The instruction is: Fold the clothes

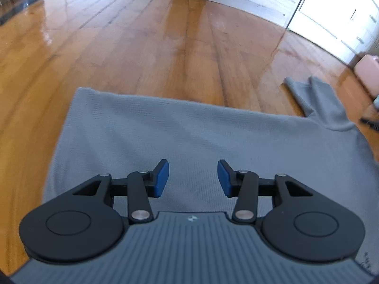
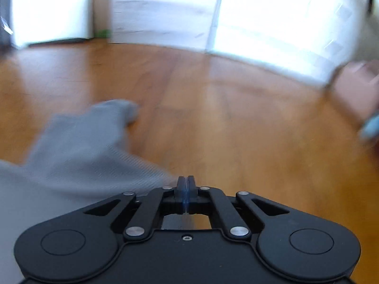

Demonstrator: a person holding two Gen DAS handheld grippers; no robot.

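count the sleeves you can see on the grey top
1. A single sleeve of the grey top lies doubled on the wooden floor, past the body's far right corner. A second sleeve may be hidden under the body or out of frame.

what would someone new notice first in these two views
A grey garment spread flat on the glossy wooden floor, one sleeve reaching off to the right. The left tool hovers open above it. The right tool is shut at the cloth's edge, its view motion-blurred.

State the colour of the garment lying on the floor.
Plain grey, fine ribbed knit; the garment shows best in the left wrist view.
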